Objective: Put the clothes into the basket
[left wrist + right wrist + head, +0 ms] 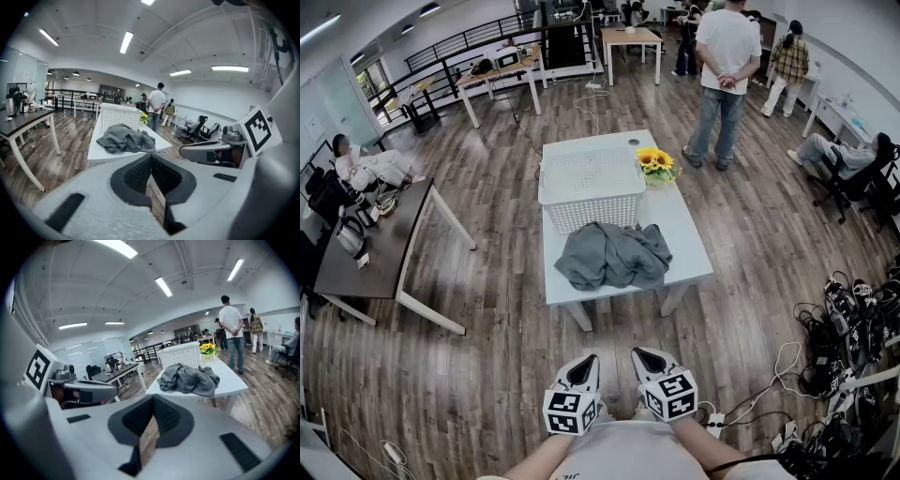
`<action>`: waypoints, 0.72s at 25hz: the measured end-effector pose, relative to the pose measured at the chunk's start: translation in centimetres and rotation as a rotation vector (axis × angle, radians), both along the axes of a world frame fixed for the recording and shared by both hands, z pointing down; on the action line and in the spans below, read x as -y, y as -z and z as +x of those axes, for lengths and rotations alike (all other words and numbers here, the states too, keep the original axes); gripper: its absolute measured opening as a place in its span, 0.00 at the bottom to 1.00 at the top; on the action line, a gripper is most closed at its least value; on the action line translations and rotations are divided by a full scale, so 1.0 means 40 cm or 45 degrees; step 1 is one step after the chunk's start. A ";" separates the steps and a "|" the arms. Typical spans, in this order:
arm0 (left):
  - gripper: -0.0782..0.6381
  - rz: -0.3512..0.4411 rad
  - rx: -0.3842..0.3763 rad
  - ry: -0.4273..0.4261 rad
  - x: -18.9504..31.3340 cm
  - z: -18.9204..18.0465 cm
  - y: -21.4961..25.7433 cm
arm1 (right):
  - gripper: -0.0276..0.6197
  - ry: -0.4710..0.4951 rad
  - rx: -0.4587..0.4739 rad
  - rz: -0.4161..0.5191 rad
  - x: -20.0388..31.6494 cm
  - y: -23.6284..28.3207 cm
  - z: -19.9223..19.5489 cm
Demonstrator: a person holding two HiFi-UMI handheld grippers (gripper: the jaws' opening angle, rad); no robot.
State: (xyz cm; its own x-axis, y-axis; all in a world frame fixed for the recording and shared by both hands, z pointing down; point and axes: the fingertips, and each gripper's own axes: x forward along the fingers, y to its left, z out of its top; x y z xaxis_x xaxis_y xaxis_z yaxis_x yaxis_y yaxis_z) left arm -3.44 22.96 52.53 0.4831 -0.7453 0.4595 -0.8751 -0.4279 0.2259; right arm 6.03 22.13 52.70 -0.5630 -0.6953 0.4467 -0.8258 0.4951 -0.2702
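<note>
A crumpled grey garment point(612, 255) lies on the near half of a white table point(689, 244). Behind it stands an empty white slatted basket point(592, 187). Both grippers are held close to my body, well short of the table, side by side. The left gripper point(585, 362) and the right gripper point(643, 355) each have their jaws together and hold nothing. In the left gripper view the left gripper point(151, 158) points at the garment point(125, 138) and basket point(120, 116). The right gripper view shows the right gripper point(153, 400) with the garment point(188, 378) ahead.
A pot of sunflowers point(655, 162) stands to the right of the basket. A person point(727, 66) stands beyond the table. A dark desk point(375, 248) is at the left, and cables and gear point(853, 328) lie on the floor at the right. Wooden floor lies between me and the table.
</note>
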 end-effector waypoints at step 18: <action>0.13 -0.018 0.009 -0.010 -0.013 -0.014 -0.018 | 0.06 -0.112 0.071 -0.006 0.004 -0.001 0.012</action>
